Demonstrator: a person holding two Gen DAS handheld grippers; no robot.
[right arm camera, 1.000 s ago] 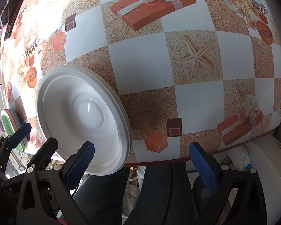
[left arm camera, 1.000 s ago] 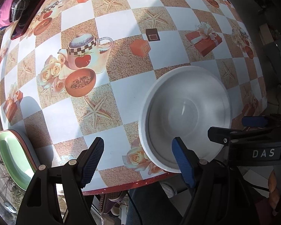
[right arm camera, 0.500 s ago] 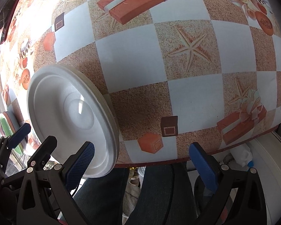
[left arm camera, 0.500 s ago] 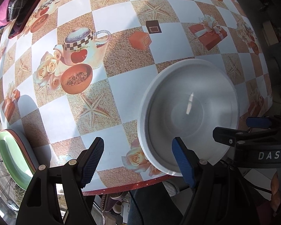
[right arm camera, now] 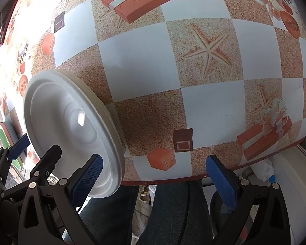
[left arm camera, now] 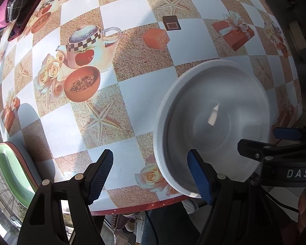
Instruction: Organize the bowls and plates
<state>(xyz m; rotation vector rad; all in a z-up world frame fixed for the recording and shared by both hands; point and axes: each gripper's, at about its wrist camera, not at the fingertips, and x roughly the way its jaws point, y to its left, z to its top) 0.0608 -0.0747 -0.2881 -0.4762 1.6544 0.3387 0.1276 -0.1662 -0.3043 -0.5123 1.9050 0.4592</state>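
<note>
Left tool straddles white bowl's rim near stacked plates.

Strong daylight from the upper left blows out that corner of the desk in the right view; heavy fisheye bending, dark vignetted edges, otherwise pretty sharp.

I see a checkered tablecloth with starfish and teapot prints, and folded fabric at the far corner.
</note>
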